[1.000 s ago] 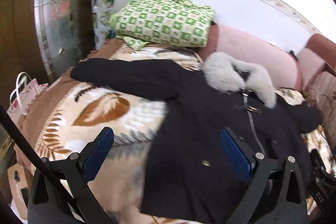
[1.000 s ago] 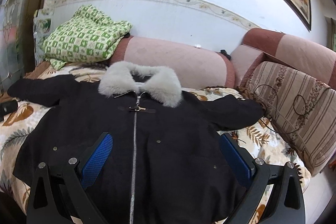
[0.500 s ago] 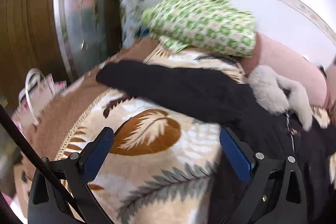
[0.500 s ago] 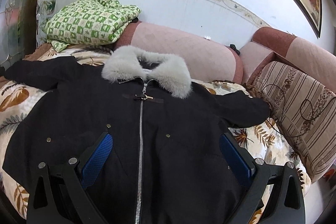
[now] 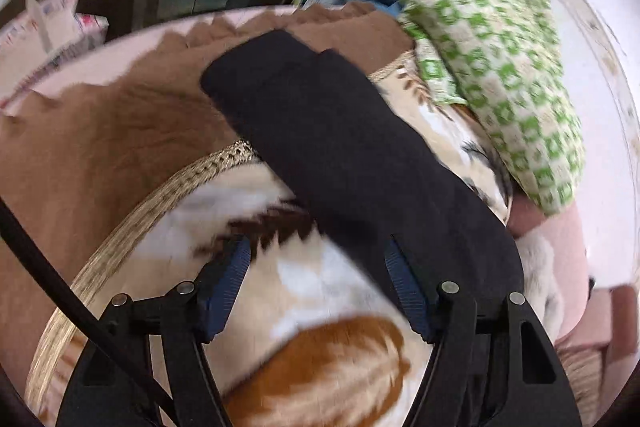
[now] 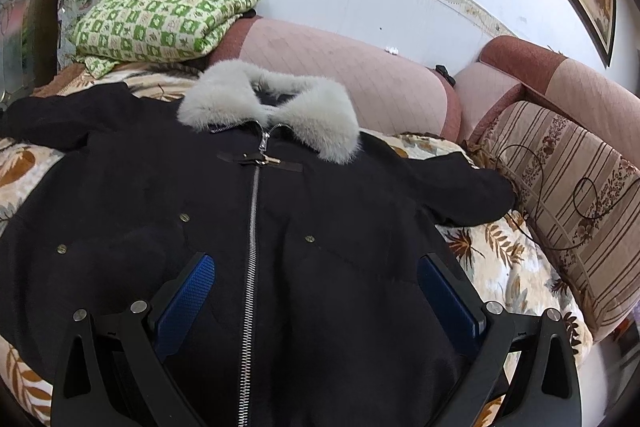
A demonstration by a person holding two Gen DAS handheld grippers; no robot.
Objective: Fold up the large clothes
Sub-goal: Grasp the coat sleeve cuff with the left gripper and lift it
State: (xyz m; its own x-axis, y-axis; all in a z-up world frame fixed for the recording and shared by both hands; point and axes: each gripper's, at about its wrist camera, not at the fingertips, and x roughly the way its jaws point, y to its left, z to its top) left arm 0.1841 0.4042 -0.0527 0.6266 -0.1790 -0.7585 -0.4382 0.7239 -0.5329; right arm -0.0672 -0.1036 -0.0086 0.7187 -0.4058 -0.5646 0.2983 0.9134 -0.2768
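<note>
Since a second ago my left gripper [image 5: 318,291] has swung onto the black coat's [image 6: 248,227] sleeve [image 5: 340,147], jaws closing, nothing pinched yet. My right gripper [image 6: 316,297] hovers wide open, empty, above the coat's lower front; beyond, the coat lies flat on the leaf-patterned blanket [image 6: 500,259], fur collar [image 6: 272,107] farthest.

left wrist: close, down on coat [image 5: 360,163] sleeve | right wrist: over coat front — shared: coat
</note>
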